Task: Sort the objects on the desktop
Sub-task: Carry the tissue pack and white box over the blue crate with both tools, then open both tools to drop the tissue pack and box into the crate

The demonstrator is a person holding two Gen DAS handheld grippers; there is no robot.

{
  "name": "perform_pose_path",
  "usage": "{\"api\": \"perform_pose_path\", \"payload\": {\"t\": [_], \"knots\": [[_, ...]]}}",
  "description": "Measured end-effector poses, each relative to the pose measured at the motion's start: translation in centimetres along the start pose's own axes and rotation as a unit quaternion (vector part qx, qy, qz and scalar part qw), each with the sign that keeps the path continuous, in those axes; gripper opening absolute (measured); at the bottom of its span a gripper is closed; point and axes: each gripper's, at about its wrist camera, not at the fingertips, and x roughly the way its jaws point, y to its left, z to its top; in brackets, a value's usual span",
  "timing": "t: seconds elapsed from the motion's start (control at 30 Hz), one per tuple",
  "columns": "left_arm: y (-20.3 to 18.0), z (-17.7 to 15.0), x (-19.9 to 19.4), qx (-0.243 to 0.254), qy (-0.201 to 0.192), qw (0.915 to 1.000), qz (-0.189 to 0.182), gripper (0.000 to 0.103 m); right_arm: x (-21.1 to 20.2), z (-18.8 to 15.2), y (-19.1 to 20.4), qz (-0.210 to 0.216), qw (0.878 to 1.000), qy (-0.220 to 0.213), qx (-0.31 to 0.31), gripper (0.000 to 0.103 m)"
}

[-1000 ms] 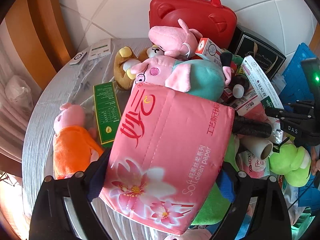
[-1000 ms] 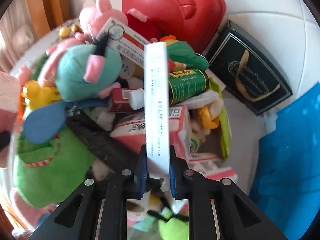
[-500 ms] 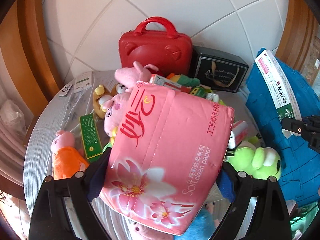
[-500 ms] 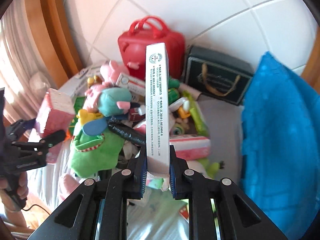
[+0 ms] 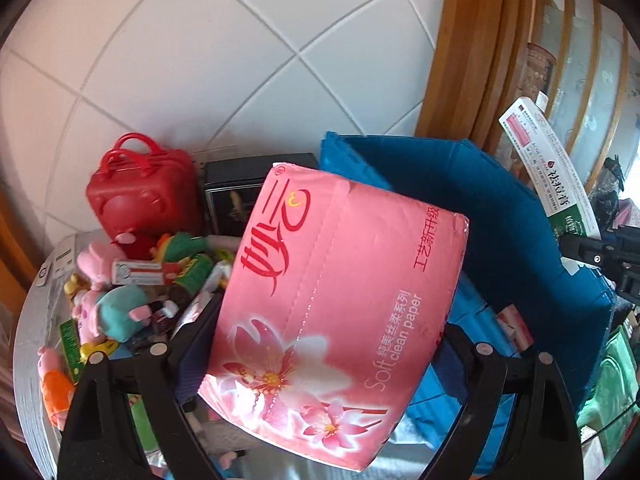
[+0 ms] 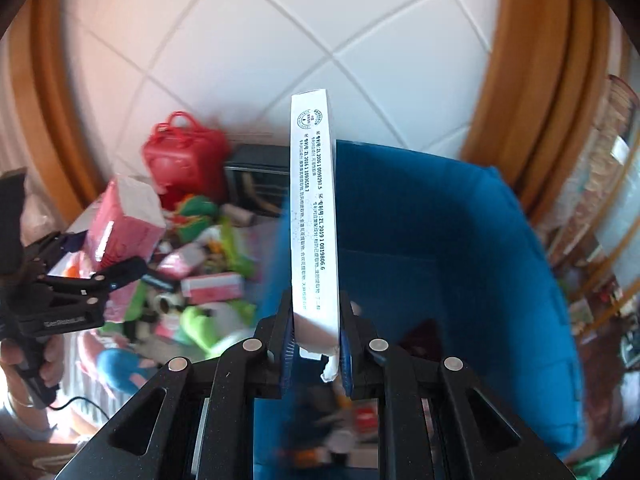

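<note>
My left gripper is shut on a pink soft pack of tissue paper, held wide between the jaws above the near wall of a blue crate. My right gripper is shut on the lower end of a long white carton, which stands upright over the blue crate. The same carton shows at the right edge of the left wrist view. In the right wrist view the left gripper and its tissue pack are at the left, held by a person's hand.
A pile of plush toys and small boxes covers the round grey table to the left of the crate. A red case and a black box stand against the tiled wall. A wooden frame rises behind the crate.
Both grippers have risen and swung right, away from the pile and over the blue crate. Each still holds its load: the tissue pack on the left, the white carton on the right.
</note>
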Motion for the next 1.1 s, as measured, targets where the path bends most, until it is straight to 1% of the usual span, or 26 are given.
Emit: {"api": "perform_pose_path", "payload": {"t": [0.1, 0.17, 0.23, 0.3, 0.33, 0.37, 0.4, 0.47, 0.5, 0.6, 0.7, 0.9, 1.0, 1.1], "knots": [[-5.9, 2.3, 2.5, 0.01, 0.015, 0.9998, -0.009, 0.092, 1.4, -0.2, -5.7, -0.024, 0.999, 0.025, 0.014, 0.018], [-9.4, 4.1, 4.6, 0.014, 0.032, 0.9993, -0.012, 0.092, 3.0, -0.7, -9.3, -0.029, 0.998, 0.045, 0.02, 0.018], [-12.6, 5.6, 7.0, 0.018, 0.059, 0.998, -0.016, 0.092, 4.9, -1.0, -12.6, -0.027, 0.997, 0.067, 0.029, 0.018], [-15.2, 6.7, 9.4, 0.025, 0.081, 0.9964, -0.011, 0.092, 6.8, -1.4, -15.4, -0.018, 0.995, 0.089, 0.042, 0.018], [-16.5, 7.0, 10.6, 0.031, 0.092, 0.9953, -0.002, 0.092, 7.7, -1.6, -16.8, -0.015, 0.994, 0.1, 0.05, 0.018], [-18.0, 7.3, 11.9, 0.046, 0.096, 0.9941, 0.021, 0.092, 8.8, -1.7, -18.1, -0.011, 0.992, 0.113, 0.059, 0.018], [-19.1, 7.5, 12.9, 0.052, 0.107, 0.9925, 0.027, 0.092, 10.1, -1.9, -19.3, -0.005, 0.99, 0.126, 0.068, 0.018], [-20.5, 7.7, 15.6, 0.054, 0.143, 0.988, 0.027, 0.092, 12.3, -2.3, -21.2, 0.003, 0.986, 0.145, 0.079, 0.018], [-21.3, 7.6, 16.7, 0.058, 0.154, 0.9859, 0.03, 0.092, 13.4, -2.5, -21.9, 0.005, 0.984, 0.155, 0.083, 0.018], [-22.9, 7.4, 19.7, 0.083, 0.165, 0.9815, 0.052, 0.092, 16.0, -3.4, -23.6, 0.01, 0.98, 0.178, 0.094, 0.018], [-23.4, 7.1, 21.9, 0.094, 0.177, 0.978, 0.059, 0.092, 17.9, -3.7, -24.1, 0.012, 0.977, 0.191, 0.096, 0.018], [-24.3, 7.4, 24.5, 0.106, 0.189, 0.9724, 0.087, 0.093, 20.9, -4.1, -24.5, 0.011, 0.972, 0.214, 0.099, 0.019], [-24.5, 7.3, 25.3, 0.106, 0.195, 0.9717, 0.08, 0.094, 22.2, -4.2, -24.5, 0.009, 0.97, 0.223, 0.098, 0.019], [-24.3, 7.6, 25.7, 0.086, 0.198, 0.9747, 0.056, 0.094, 23.2, -4.4, -24.7, 0.005, 0.967, 0.236, 0.102, 0.02]]}}
